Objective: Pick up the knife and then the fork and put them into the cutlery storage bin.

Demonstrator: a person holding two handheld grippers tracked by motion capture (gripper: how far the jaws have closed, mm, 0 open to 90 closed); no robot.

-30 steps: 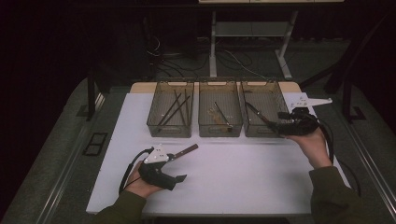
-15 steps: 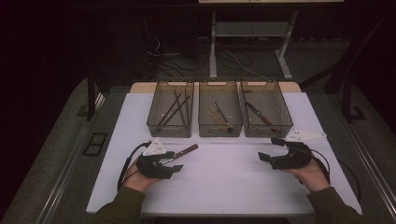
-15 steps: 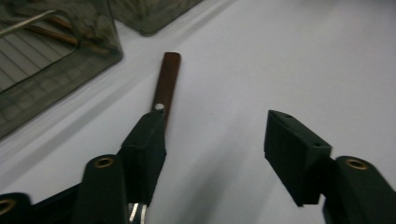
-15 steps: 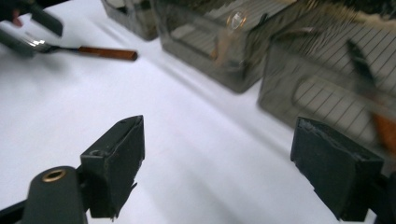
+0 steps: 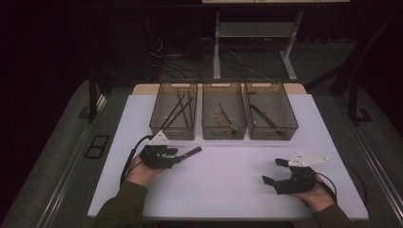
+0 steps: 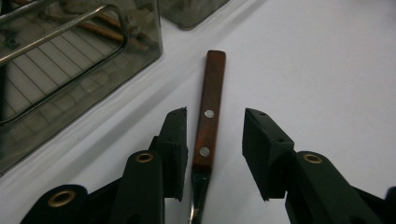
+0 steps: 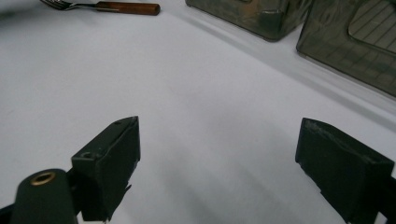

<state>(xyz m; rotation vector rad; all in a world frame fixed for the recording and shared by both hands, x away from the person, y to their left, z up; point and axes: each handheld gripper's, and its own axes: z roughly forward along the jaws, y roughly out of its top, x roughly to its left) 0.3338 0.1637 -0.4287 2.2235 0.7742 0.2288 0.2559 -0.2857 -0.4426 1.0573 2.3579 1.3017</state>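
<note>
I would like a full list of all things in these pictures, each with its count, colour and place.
Table: one, white top, under everything.
Bins: three, smoky clear, side by side at the far edge, utensils inside.
Wooden-handled utensil: one, brown handle with metal rivets, lying on the table before the left bin, between the left gripper's jaws.
Frame legs: grey, on the floor behind the table.
Left gripper: one, black; jaws have just been closing around the handle, one pad beside it, the other still apart.
Right gripper: one, black, open, nothing between its jaws, near right.
</note>
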